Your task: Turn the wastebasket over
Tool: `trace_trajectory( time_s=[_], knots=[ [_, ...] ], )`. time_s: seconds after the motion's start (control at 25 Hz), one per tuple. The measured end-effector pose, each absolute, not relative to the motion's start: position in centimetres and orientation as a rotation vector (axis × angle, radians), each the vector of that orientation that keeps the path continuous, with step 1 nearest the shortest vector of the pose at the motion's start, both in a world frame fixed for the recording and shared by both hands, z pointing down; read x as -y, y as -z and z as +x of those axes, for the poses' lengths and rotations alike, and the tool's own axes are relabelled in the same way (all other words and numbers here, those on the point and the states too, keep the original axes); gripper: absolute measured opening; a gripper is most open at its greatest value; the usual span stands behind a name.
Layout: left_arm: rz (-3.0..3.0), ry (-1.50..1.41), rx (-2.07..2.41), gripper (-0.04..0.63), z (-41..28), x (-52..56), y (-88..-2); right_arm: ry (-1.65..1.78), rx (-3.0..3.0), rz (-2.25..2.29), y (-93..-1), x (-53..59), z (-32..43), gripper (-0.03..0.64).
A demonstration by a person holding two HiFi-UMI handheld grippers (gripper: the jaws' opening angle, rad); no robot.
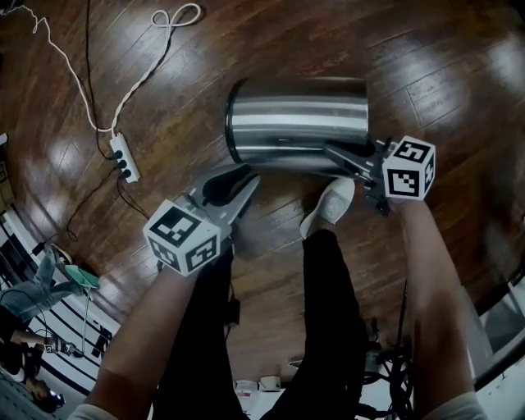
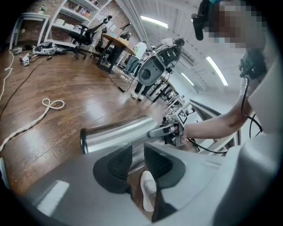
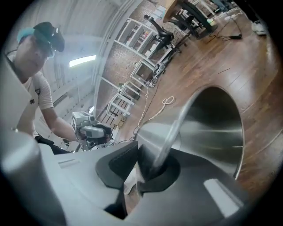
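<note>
A shiny steel wastebasket point(image 1: 295, 123) lies on its side on the dark wood floor, its open mouth toward the right of the head view. My right gripper point(image 1: 349, 156) is shut on the near edge of its rim; in the right gripper view point(image 3: 141, 156) the thin metal rim point(image 3: 170, 134) runs between the jaws, with the hollow inside point(image 3: 212, 132) beyond. My left gripper point(image 1: 238, 184) hovers open just short of the basket's closed end. Its view point(image 2: 138, 152) shows only floor and a shoe in the gap, with the wastebasket point(image 2: 115, 134) ahead.
A white shoe point(image 1: 330, 205) and dark trouser legs stand right below the basket, between the grippers. A power strip point(image 1: 125, 157) and a looped white cable point(image 1: 164, 20) lie on the floor at the left. Desks and chairs point(image 2: 117, 44) stand far off.
</note>
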State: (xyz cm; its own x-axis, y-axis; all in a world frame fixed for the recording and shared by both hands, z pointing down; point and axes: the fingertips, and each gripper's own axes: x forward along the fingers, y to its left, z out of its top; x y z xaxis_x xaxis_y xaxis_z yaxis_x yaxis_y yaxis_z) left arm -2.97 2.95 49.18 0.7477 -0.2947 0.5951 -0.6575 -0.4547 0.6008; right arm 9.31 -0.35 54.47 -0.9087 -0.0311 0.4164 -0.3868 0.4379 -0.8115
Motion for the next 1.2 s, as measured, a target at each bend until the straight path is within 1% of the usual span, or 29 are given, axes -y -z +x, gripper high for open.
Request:
trace_trajectory(
  time_s=[0.28, 0.72, 1.0, 1.04, 1.12, 1.2],
  knots=[
    [2.040, -0.486, 0.720, 0.095, -2.6, -2.1, -51.2, -1.499, 2.379, 0.349, -55.7, 0.2, 11.9, 0.038],
    [2.007, -0.539, 0.799, 0.124, -4.4, -0.2, -54.9, -1.792, 2.458, 0.294, -58.3, 0.6, 17.4, 0.038],
    [1.999, -0.549, 0.764, 0.130, -3.3, 0.9, -57.9, -1.825, 2.488, 0.226, -58.4, 0.3, 17.6, 0.036],
    [1.994, -0.553, 0.760, 0.130, -3.0, 1.1, -58.4, -1.824, 2.485, 0.234, -58.5, 0.4, 17.6, 0.040],
    [1.969, -0.546, 0.750, 0.129, -2.5, 1.2, -59.0, -1.824, 2.463, 0.280, -59.0, 0.4, 17.9, 0.073],
    [1.940, -0.522, 0.746, 0.121, -2.4, 1.3, -59.2, -1.823, 2.436, 0.351, -59.5, 0.6, 18.3, 0.133]
  ],
)
